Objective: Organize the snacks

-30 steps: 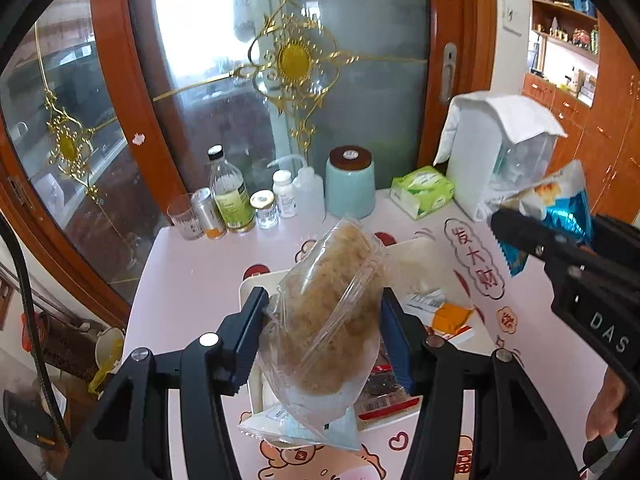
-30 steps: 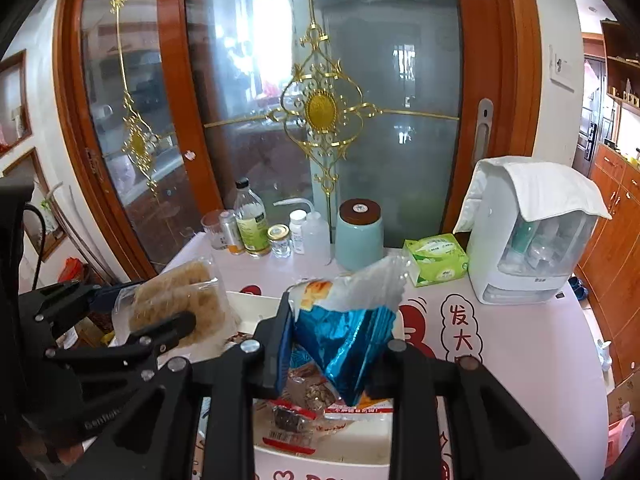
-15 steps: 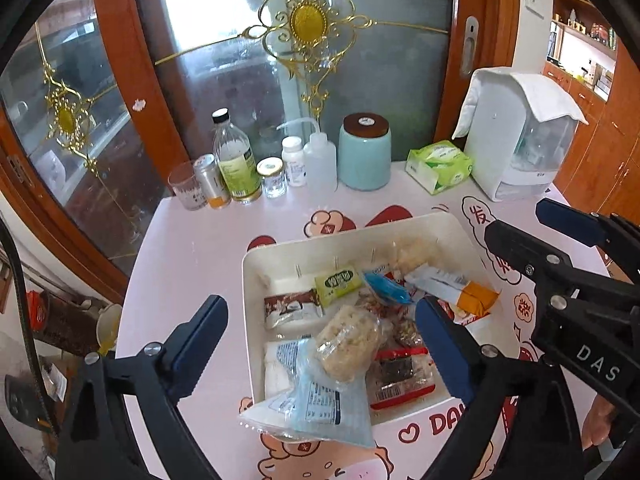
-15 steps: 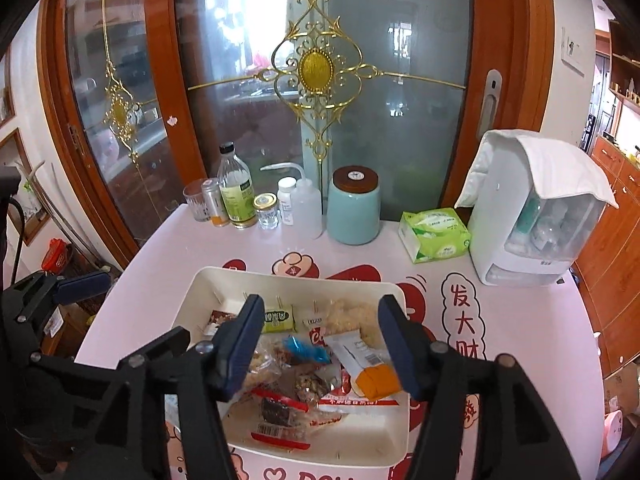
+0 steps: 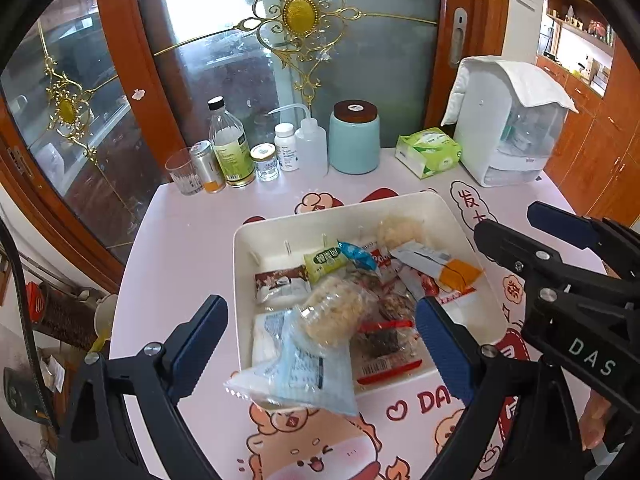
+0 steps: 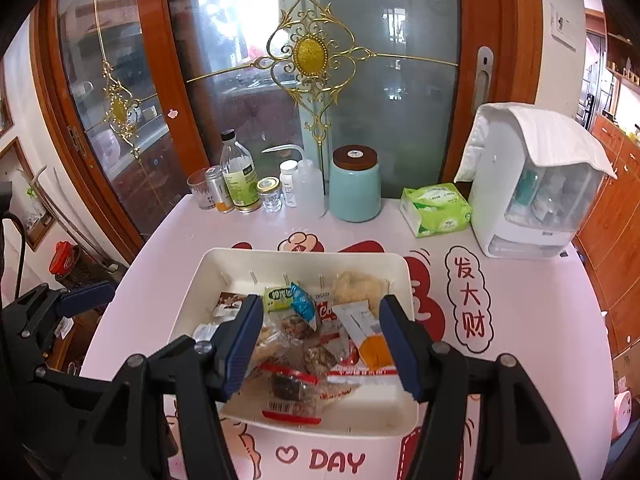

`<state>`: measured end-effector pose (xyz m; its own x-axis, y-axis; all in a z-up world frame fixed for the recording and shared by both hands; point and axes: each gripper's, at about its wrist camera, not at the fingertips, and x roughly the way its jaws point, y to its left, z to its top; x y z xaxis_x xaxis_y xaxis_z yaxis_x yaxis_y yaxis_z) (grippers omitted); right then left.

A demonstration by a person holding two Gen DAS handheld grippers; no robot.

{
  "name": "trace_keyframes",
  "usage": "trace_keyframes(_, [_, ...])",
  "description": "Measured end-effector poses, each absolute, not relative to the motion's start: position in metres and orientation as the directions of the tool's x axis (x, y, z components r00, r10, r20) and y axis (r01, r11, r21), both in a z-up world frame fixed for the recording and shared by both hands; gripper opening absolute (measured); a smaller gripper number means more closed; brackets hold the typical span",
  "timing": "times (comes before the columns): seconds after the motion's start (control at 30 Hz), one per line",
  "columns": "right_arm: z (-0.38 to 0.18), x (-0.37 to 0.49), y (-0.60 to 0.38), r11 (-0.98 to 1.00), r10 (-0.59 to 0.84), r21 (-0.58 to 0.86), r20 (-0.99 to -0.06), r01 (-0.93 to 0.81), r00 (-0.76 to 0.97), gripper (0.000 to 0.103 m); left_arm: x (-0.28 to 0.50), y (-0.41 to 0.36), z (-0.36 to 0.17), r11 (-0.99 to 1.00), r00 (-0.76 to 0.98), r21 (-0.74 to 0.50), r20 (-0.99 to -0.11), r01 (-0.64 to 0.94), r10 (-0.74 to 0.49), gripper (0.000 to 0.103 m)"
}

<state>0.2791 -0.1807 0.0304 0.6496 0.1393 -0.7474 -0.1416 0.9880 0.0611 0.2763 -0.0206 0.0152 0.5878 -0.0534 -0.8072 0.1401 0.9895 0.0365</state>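
Both pairs of tongs hang over the near end of the white tray (image 5: 440,204), and both stand apart with nothing clamped: the left tongs (image 5: 320,344) gape wide over the near left corner, the right tongs (image 6: 320,344) sit more narrowly spread above the tray's middle.

The snacks lie heaped inside the tray, so the gathering looks largely done. One pale blue crinkly packet (image 5: 296,376) hangs over the near rim, half on the worktop (image 5: 188,248), and probably wants tucking in. No loose snack shows elsewhere on the worktop.

Just beyond that packet lies a clear bag of crumbly beige cake (image 5: 336,312), lumpy and soft. Beside it sit glossy red-edged wrappers over dark pieces (image 6: 296,388), then a flat white sachet with an orange end (image 6: 364,332). Toward the tray's far wall rest a small green bar (image 5: 324,260) and a twisted blue foil (image 5: 356,254).

Beyond the tray stands a smooth teal jar with a wooden lid (image 6: 354,184).
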Motion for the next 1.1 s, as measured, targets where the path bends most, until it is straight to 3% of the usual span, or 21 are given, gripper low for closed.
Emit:
trace_keyframes(0.7, [0.010,0.121,-0.229,0.979,0.201,0.169,-0.758,-0.110,0.621,0.062,0.100,-0.039,0.001,0.997,0.598,-0.055,-0.799,0.045,-0.071,0.099])
trace_keyframes(1.1, [0.007,0.017,-0.255,0.978,0.201,0.195,-0.788,-0.074,0.582,0.064,-0.002,-0.062,0.002,0.999,0.602,-0.018,-0.798,0.027,-0.031,0.099])
